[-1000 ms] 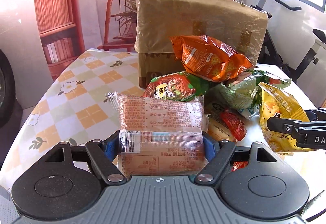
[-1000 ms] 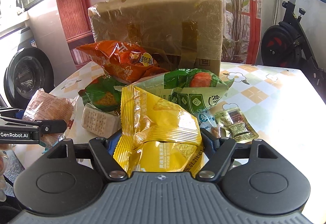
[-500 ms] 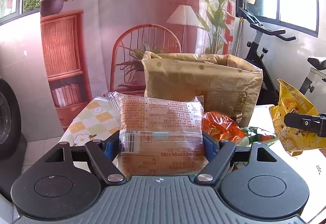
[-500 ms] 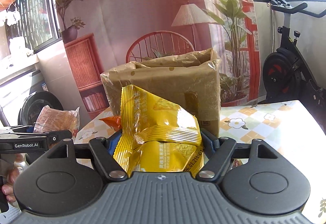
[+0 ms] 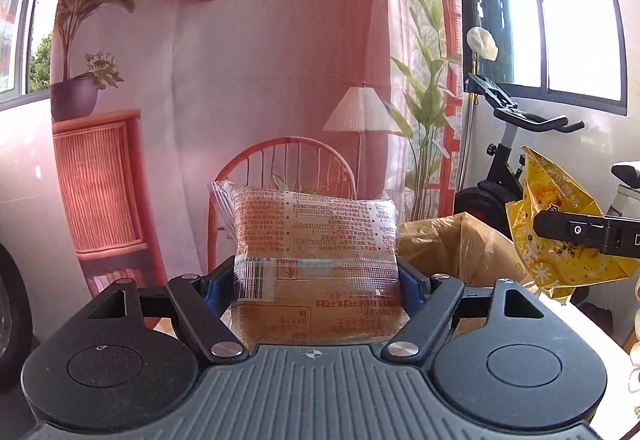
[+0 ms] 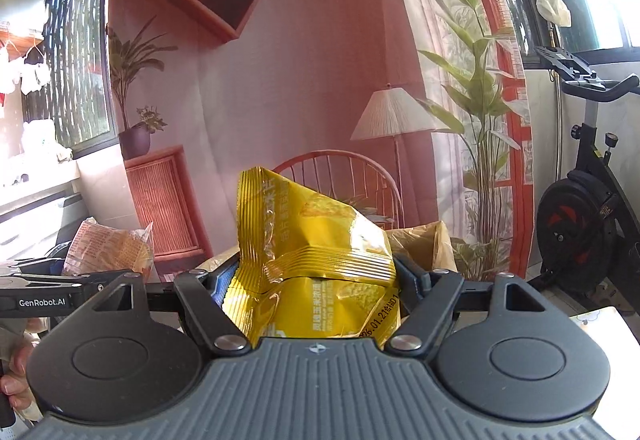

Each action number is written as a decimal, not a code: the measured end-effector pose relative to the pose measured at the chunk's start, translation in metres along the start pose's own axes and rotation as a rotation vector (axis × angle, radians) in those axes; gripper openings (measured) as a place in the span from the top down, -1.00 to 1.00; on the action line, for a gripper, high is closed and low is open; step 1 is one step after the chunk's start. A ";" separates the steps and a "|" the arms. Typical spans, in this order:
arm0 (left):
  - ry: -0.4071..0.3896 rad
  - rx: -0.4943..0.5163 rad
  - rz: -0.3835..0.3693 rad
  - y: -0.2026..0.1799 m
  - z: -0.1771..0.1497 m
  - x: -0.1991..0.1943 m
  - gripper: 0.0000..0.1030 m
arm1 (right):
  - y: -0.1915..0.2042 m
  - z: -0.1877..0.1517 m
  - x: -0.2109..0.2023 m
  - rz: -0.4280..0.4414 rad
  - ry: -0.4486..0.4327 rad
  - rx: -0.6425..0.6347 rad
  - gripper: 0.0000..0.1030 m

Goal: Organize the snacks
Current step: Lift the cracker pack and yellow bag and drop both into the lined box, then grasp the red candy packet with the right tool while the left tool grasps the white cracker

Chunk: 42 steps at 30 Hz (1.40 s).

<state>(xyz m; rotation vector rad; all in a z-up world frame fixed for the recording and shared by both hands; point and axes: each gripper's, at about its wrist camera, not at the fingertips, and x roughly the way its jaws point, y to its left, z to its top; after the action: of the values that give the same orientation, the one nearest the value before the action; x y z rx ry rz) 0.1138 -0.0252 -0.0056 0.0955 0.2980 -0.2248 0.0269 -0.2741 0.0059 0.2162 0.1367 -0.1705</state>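
My left gripper (image 5: 316, 276) is shut on a clear-wrapped orange bread pack (image 5: 316, 232) and holds it high in the air. My right gripper (image 6: 316, 276) is shut on a yellow snack bag (image 6: 308, 240), also lifted. The yellow snack bag (image 5: 560, 224) and right gripper show at the right of the left wrist view. The bread pack (image 6: 108, 248) and left gripper show at the left of the right wrist view. The open top of a brown paper-wrapped box (image 5: 452, 244) lies just below and behind both packs; it also shows in the right wrist view (image 6: 424, 244).
A red wire chair (image 5: 280, 164) stands behind the box before a printed backdrop. An exercise bike (image 6: 588, 208) stands at the right. A corner of the patterned table (image 6: 604, 324) shows low right.
Both grippers have risen with their packs from the snack pile on the table to above the box's open top. The table and pile have dropped out of view.
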 end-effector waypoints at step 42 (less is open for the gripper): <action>0.192 -0.095 0.028 0.015 -0.071 -0.027 -0.72 | 0.013 -0.080 -0.028 0.016 0.100 -0.027 -0.92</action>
<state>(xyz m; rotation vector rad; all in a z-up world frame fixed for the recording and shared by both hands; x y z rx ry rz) 0.0716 0.0036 -0.0644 0.0271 0.4978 -0.1732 -0.0073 -0.2396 -0.0645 0.1990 0.2368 -0.1419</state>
